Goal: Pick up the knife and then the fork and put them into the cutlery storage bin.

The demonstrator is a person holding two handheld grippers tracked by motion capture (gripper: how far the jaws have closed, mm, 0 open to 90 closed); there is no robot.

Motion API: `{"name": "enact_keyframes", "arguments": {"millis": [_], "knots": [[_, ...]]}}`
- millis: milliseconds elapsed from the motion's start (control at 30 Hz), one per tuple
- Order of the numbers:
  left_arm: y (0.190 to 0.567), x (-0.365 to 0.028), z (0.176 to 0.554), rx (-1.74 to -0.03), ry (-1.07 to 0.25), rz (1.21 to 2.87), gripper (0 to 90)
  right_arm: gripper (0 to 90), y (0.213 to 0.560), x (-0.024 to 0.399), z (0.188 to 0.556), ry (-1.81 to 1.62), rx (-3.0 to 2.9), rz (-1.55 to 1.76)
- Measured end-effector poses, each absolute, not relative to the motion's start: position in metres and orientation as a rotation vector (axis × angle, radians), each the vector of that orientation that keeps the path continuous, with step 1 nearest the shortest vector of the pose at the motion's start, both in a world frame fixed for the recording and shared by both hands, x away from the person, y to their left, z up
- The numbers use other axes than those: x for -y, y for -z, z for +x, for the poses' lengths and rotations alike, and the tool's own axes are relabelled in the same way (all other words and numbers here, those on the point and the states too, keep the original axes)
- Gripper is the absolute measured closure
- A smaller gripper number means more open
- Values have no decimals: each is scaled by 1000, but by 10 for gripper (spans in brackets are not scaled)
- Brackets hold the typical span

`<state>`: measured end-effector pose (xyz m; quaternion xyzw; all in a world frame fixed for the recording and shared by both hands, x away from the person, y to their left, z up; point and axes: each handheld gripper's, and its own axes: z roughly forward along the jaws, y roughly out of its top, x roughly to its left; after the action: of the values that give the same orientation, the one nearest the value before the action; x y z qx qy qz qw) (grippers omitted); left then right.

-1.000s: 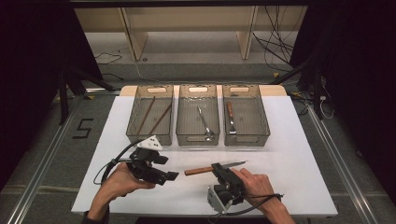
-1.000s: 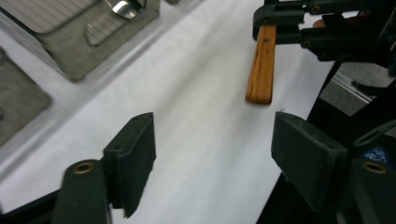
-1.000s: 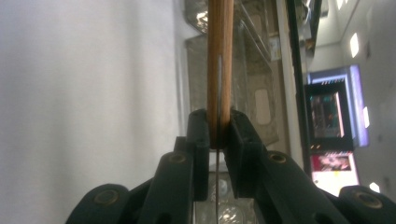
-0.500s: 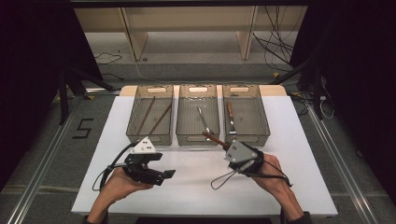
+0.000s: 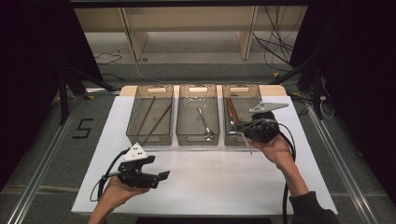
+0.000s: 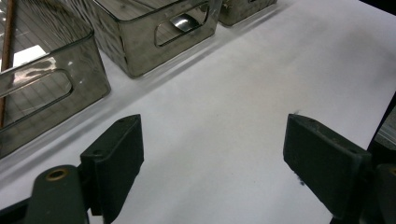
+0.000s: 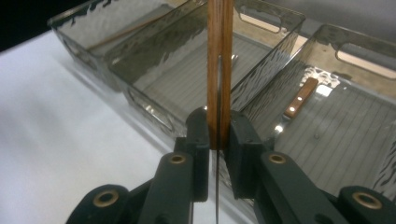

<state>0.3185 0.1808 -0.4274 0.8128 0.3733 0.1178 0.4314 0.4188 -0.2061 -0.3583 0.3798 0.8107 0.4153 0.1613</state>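
Knife [image 7: 219, 70] with a wooden handle stands clamped between the black jaws of the right gripper [image 7: 218, 130], held over the near edge of the right-hand bin [image 5: 242, 114], its thin blade [image 5: 247, 144] pointing down toward the white table [image 5: 224, 177]. Nearer the person, the left gripper [image 5: 159, 176] rests low over the bare table with its jaws spread wide and holding nothing. Beyond it, three clear plastic bins sit side by side across the table: the left bin [image 5: 150, 115] holds two thin brown sticks [image 5: 154, 116], the middle bin [image 5: 198, 114] holds a metal utensil [image 5: 203, 122], and the right-hand one holds another wooden-handled knife [image 7: 299, 99]. Farther back stand pale shelf uprights [image 5: 133, 35] and loose cables [image 5: 275, 46].
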Motion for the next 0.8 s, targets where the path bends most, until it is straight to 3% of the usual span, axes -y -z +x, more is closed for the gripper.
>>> {"name": "enact_keyframes", "arguments": {"millis": [800], "knots": [[447, -192, 313, -958, -360, 1969, 183, 809, 334, 219, 483, -1302, -2216, 1385]]}}
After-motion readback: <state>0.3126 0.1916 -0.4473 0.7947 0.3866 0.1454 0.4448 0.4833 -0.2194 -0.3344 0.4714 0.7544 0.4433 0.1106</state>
